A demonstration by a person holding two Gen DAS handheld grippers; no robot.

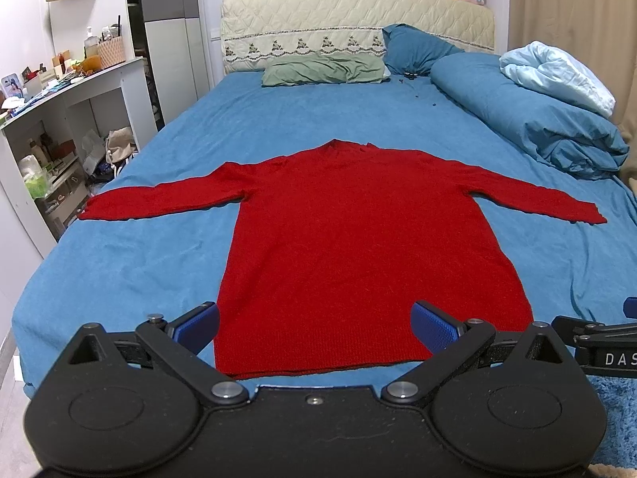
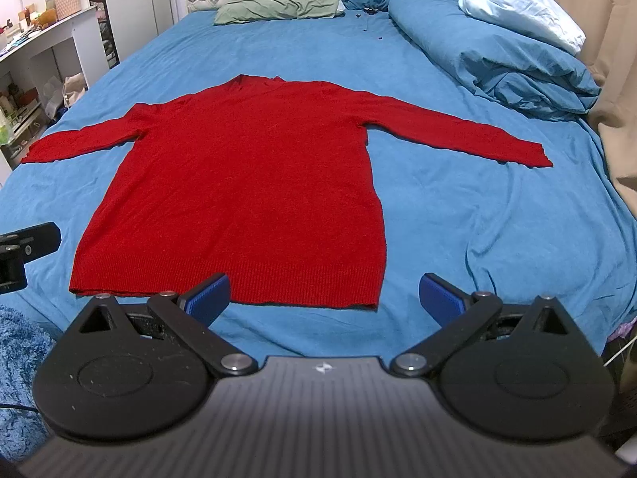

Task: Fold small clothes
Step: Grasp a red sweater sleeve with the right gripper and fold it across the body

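The folding is not started, as I judge it: the red sweater [image 1: 358, 247] lies flat and fully spread on the blue bed sheet [image 1: 139, 263], with no part turned over. Both sleeves, the body and the final halving are all left to do.

In the left wrist view the sweater fills the centre; its neck points to 12 o'clock, the hem to 6 o'clock, one sleeve goes out to 9 o'clock and the other to 3 o'clock. The left gripper [image 1: 314, 324] hovers just above the hem, its blue fingers [image 1: 197, 324] wide apart and holding nothing. The right gripper [image 2: 324, 296] is near the hem corner at the right side, also with fingers [image 2: 442, 296] wide apart and empty.

The sweater is a soft knit with a fuzzy surface and a ribbed band along the hem. Its body is a long rectangle and the sleeves are narrow and straight. The sheet below looks like thin cotton with light wrinkles. At 1 o'clock lies a rolled blue duvet [image 1: 529, 115], puffy and creased, and at 12 o'clock a flat green pillow [image 1: 324, 69]
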